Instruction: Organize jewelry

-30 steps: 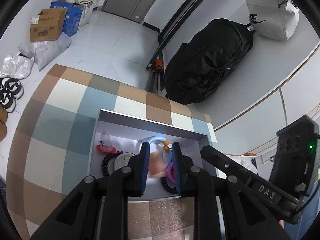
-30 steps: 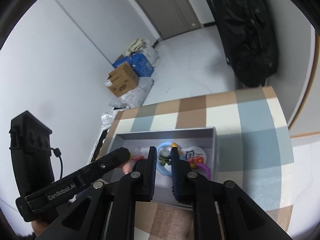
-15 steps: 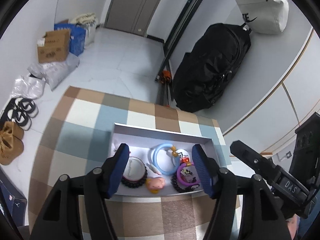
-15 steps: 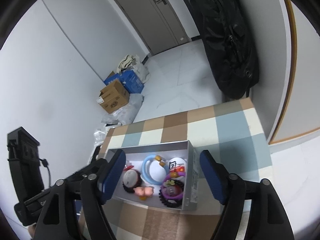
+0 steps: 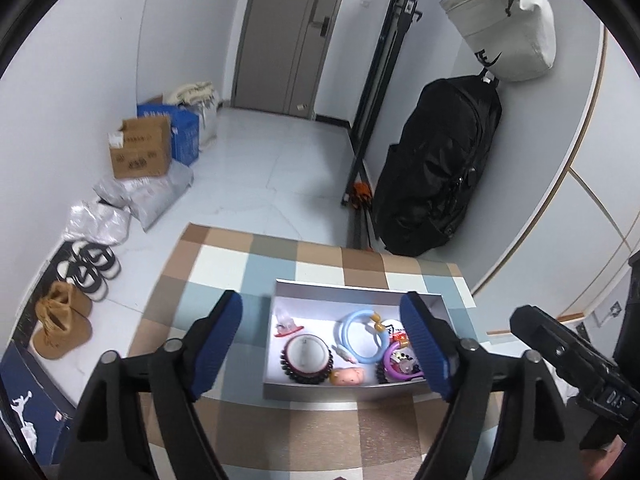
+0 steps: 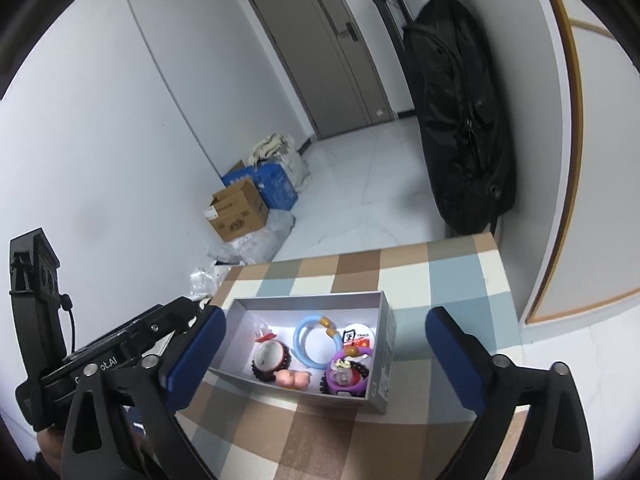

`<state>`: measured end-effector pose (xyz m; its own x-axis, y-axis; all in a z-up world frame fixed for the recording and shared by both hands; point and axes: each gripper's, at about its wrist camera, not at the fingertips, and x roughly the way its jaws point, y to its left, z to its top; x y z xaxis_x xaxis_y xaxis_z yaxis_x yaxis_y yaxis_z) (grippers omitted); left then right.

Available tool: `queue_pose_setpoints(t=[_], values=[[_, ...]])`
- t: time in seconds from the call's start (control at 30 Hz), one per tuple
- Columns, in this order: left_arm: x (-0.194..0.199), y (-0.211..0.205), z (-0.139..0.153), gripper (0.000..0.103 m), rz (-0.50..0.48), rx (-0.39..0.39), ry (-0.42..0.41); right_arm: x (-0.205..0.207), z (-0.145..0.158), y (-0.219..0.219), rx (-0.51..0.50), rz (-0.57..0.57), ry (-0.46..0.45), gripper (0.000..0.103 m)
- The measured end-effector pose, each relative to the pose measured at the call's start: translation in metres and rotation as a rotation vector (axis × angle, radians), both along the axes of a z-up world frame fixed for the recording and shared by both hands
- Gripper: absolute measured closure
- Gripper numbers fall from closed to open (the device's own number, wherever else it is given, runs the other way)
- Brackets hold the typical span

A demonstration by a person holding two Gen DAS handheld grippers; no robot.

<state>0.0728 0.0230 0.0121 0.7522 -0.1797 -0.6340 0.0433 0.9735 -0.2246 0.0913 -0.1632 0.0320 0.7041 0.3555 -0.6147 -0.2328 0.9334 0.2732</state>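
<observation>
Left wrist view — one grey box (image 5: pixel 352 391), one pink pig charm (image 5: pixel 347 376), two grippers, fingers apart, empty.

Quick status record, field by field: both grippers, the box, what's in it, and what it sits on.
left gripper: open, empty, above the box
right gripper: open, empty, above the box
box: grey, lidless, on the checkered tablecloth
contents: blue ring, dark bead bracelet, purple bracelet, pink pig charm, round badge
loose items on cloth: none visible
</observation>
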Motion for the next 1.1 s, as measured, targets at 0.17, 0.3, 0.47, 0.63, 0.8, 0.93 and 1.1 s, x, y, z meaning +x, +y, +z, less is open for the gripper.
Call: queue_pose_setpoints(t=[0.17,0.3,0.47,0.63,0.8,0.93,1.1], values=[[-0.009,0.002,-0.004,0.019,0.031,0.047,-0.001,-0.016,0.004,0.001,-0.044,0.003,-0.035,0.0],[-0.017,0.003,-0.003,0.018,0.032,0.066,-0.014,-0.024,0.004,-0.002,-0.063,-0.004,-0.037,0.0],[-0.025,0.002,0.0,0.018,0.028,0.08,-0.034,-0.031,0.003,-0.006,-0.087,-0.005,-0.034,0.0],[-0.03,0.003,0.0,0.017,0.029,0.085,-0.031,-0.036,0.003,-0.008,-0.102,-0.005,-0.028,0.0],[-0.033,0.002,0.0,0.017,0.043,0.101,-0.027,-0.042,0.005,-0.008,-0.117,0.004,-0.046,0.0],[-0.035,0.004,0.0,0.017,0.053,0.096,-0.033,-0.042,0.004,-0.008,-0.117,0.003,-0.041,0.0],[-0.036,0.004,0.0,0.017,0.058,0.105,-0.034,-0.042,0.004,-0.009,-0.123,0.005,-0.045,0.0]])
